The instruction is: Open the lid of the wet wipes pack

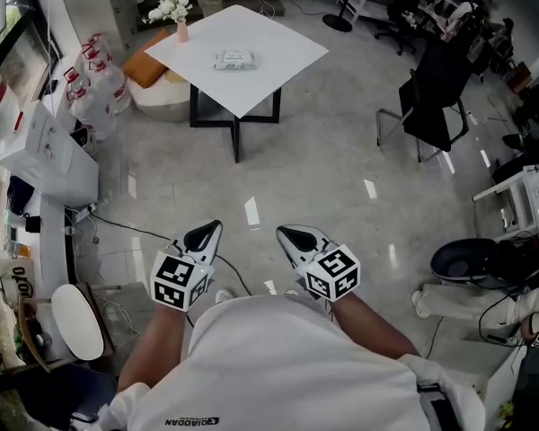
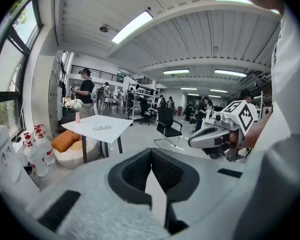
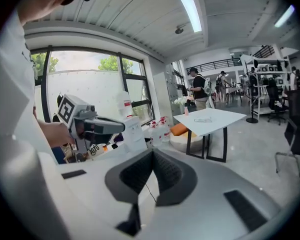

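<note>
Status: task not started. Nearest, at 6 o'clock, the person stands with both tools held just in front of the torso, pointing toward 12 o'clock. The left gripper (image 1: 207, 233) has its jaws closed tip to tip with nothing between them; its own view shows the dark pads meeting and only room beyond. The right gripper (image 1: 293, 235) is the same: jaws together, empty. The two sit side by side, near each other but not touching. Beyond them is an open stretch of glossy floor (image 1: 323, 178) with nothing on the straight line ahead; a black chair (image 1: 436, 97) stands off at about 2 o'clock. Farthest, at 12 o'clock, is the white table (image 1: 283, 48), well apart from both grippers. The pack (image 1: 234, 60) lies flat near the table's middle; its lid is too small to read, presumably shut. A vase (image 1: 181, 30) of flowers stands at the table's 10 o'clock corner, apart from the pack. Judgement: nothing is done. Left to do: approach the table, part the jaws, steady the pack, lift the lid.
</note>
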Demonstrator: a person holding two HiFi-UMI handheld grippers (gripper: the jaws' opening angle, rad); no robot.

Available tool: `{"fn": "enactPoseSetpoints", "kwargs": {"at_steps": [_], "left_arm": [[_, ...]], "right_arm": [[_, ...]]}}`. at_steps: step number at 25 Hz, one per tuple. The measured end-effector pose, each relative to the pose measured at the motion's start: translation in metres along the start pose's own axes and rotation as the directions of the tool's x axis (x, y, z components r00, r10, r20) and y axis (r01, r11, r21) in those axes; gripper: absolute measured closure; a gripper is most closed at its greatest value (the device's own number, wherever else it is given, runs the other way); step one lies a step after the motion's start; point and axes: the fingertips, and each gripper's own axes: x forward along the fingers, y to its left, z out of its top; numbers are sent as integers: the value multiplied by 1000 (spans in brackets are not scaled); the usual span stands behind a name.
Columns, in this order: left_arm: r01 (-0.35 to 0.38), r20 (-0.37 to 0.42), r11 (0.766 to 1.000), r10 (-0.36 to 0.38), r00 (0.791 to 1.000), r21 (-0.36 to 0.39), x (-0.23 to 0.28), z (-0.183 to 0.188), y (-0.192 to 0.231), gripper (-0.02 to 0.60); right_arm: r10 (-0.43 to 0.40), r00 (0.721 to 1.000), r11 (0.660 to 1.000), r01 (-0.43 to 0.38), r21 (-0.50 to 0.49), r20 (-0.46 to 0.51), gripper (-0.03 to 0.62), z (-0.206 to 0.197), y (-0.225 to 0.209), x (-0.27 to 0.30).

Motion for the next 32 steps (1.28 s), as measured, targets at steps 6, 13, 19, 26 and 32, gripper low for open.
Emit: {"fn": "enactPoseSetpoints", "kwargs": {"at_steps": [6,13,19,26,32], "left_arm": [[17,-24,1000,-18,1000,-20,-24,-17,27,574],[75,-76,997,-73,994,29,-36,-39,43,572],[127,-82,991,-129,988,-30,-30,-45,41,572],[134,-96,990,-137,986,-33,1,-40,56,573],[122,-107,990,-129,986,-68,35,-26,75,572]], "right_arm": [[-13,999,998,12,-55,-30,588,-7,37,27],[-48,997,999,48,-7,-61,588,-21,66,50],[-66,995,997,68,27,-69,588,-23,65,57],[-76,995,996,79,47,-71,588,-20,36,74],[-87,994,993,92,71,-64,588,4,-25,99]]}}
